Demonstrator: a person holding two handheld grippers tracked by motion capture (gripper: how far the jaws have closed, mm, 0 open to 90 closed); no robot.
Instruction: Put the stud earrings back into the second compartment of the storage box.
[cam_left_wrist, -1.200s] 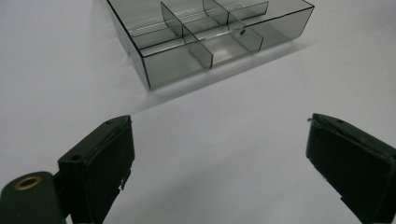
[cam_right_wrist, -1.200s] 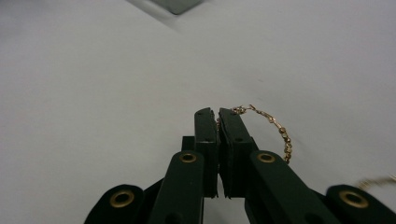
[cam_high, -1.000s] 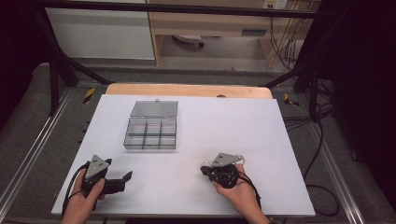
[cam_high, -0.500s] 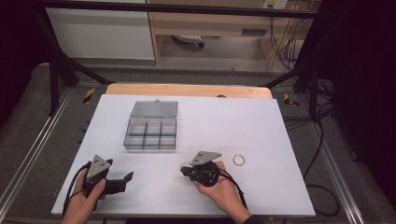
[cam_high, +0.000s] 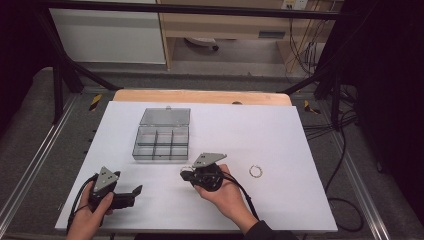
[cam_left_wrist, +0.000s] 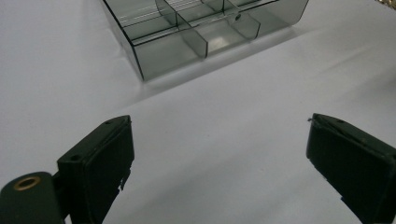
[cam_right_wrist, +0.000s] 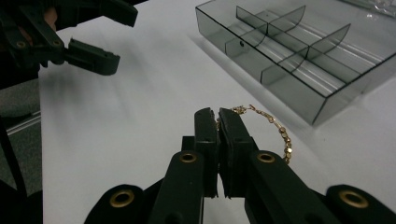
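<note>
R gripper (cam_right_wrist: 217, 122) pinching gold bead bracelet (cam_right_wrist: 275, 128), just short of compartment box (cam_high: 161, 144) front wall. Lift clear of wall, centre over one cell, then release. L gripper (cam_left_wrist: 219, 158) spread wide, idle; ring (cam_high: 256, 171) still on table.

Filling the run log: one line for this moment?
right gripper: shut on gold bracelet | left gripper: open, idle | compartment box: open | ring: on table
</note>
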